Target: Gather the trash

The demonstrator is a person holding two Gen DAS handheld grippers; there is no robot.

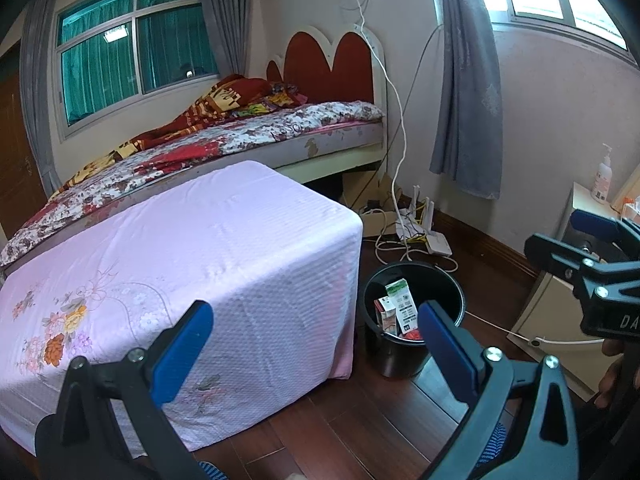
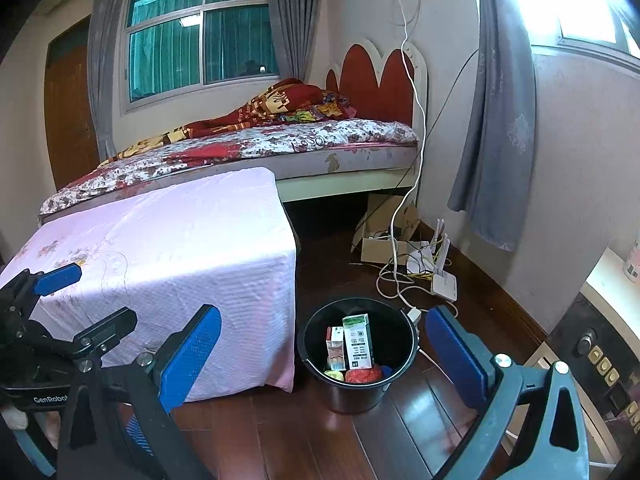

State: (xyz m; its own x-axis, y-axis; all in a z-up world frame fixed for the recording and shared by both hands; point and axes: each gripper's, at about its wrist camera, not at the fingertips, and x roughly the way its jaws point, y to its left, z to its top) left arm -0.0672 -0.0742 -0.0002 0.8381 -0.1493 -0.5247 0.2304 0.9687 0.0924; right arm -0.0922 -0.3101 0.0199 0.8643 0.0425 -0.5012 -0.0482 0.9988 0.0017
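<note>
We're holding both grippers, L [image 1: 316,344] & R [image 2: 324,354], wide & empty, bin [image 2: 320,332] just ahead below, R nearer.

The floor [image 2: 320,440] is glossy dark wood, and the bucket [image 2: 316,344] is smooth black plastic holding printed cardboard cartons [image 2: 357,344]. A pink woven cloth [image 1: 224,240] with faint texture drapes the surface.

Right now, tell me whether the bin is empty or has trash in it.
Has trash. The bin stands upright on the floor with cartons upright inside and crumpled wrappers at the bottom.
</note>
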